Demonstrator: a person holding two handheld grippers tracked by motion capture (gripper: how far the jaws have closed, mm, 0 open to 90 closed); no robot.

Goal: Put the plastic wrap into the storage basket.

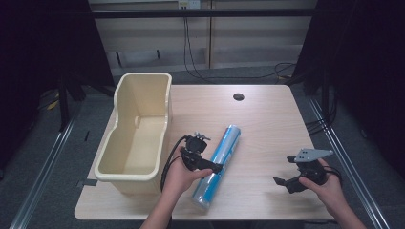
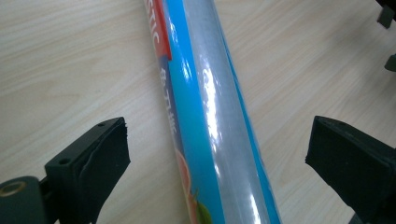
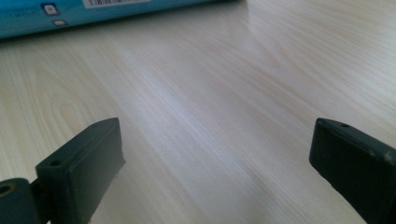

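A long blue roll in clear wrap (image 1: 219,162) lies slanted on the wooden table (image 1: 267,114), its far end toward the middle and its near end by the front edge. My left gripper (image 1: 210,167) hovers over the roll's near half, jaws wide apart. In the left gripper view the roll (image 2: 205,116) runs between the two open pads without touching either. My right gripper (image 1: 286,182) is held to the right of the roll, near the front right of the table, open with bare wood between its jaws (image 3: 215,158). The roll's edge (image 3: 70,14) crosses the top of that view.
A cream plastic bin (image 1: 138,131) stands on the table's left side, reaching past the front edge. A dark cable hole (image 1: 238,97) sits at the back centre. Cables lie on the floor behind the table, and metal rails run along both sides.
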